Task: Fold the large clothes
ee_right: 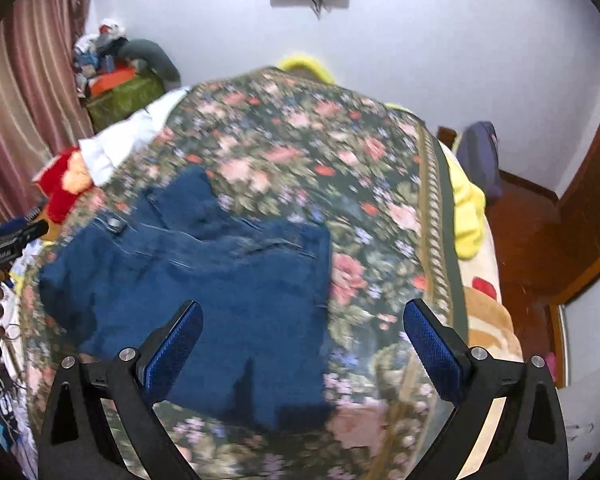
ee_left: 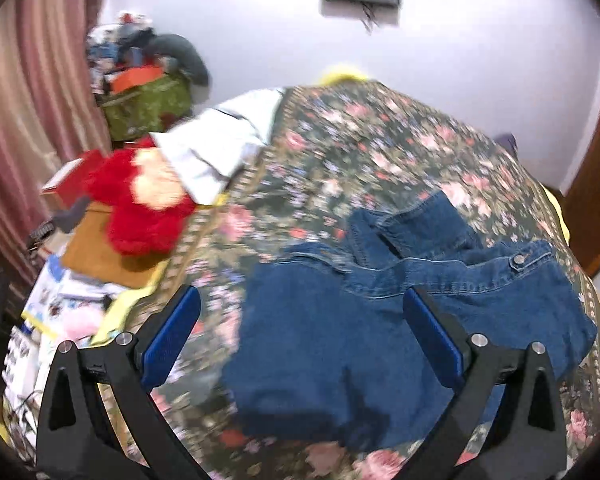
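A blue denim jacket (ee_left: 340, 344) lies partly folded on the floral bedspread (ee_left: 364, 152), with a sleeve and a buttoned cuff toward the far side. It also shows in the right wrist view (ee_right: 228, 296). My left gripper (ee_left: 300, 320) is open and empty, held above the jacket's near left part. My right gripper (ee_right: 302, 328) is open and empty, above the jacket's near right edge and the bedspread (ee_right: 300, 136). The other gripper's body (ee_right: 4, 252) shows at the left edge of the right wrist view.
A red plush toy (ee_left: 144, 204) and white folded cloth (ee_left: 220, 148) lie at the bed's left side. A cluttered pile (ee_left: 140, 80) stands by the pink curtain (ee_left: 24, 100). Yellow blanket (ee_right: 466, 216) hangs at the right edge, wooden floor (ee_right: 528, 232) beyond.
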Available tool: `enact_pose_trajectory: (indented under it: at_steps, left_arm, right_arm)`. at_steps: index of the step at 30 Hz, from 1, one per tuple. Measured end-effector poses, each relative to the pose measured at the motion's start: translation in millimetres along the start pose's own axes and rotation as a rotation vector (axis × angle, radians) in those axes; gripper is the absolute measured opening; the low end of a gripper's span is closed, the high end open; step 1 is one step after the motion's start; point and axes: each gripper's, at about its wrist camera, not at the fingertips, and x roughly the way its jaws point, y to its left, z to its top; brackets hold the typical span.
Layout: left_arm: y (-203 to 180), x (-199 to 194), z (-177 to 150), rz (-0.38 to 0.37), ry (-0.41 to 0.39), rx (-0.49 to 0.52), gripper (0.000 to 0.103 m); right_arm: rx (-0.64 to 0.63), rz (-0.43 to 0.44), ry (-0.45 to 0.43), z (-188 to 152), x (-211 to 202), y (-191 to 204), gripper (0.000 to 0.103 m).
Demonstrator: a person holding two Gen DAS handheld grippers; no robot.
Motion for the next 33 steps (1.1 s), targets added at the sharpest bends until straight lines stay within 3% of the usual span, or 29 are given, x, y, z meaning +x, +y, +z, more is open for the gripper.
enact_pose_trajectory:
  at_steps: [7,11,17,21,24,27,29,33]
  left_arm:
    - [38,-11,-55,0.012,0.048,-0.091,0.103]
    - [54,7,-95,0.003,0.162,-0.229,0.103]
    - [57,39,-136,-0.165,0.294,-0.469,0.103]
    - [52,65,-143,-0.334,0.341,-0.616,0.103]
    - [48,87,-141,-0.445,0.371,-0.702,0.096]
    - [42,114,-138,-0.491,0.412,-0.737,0.071]
    - [40,128,-133,-0.486,0.420,-0.734,0.066]
    - [32,133,-114,-0.416,0.348,-0.701,0.063]
  right_arm:
    - [-0.031,0.075,-0.005,3,-9,50,0.101]
    - [-0.082,0.097,0.030,-4,6,78,0.101]
    - [-0.186,0.059,0.158,-26,63,107,0.101]
    - [-0.268,0.003,0.276,-47,106,114,0.101]
    - [-0.294,-0.003,0.258,-56,112,114,0.103]
    - [-0.305,0.016,0.257,-57,112,111,0.103]
    - [-0.296,0.036,0.258,-57,112,108,0.103]
    - [-0.297,0.059,0.253,-57,113,108,0.103]
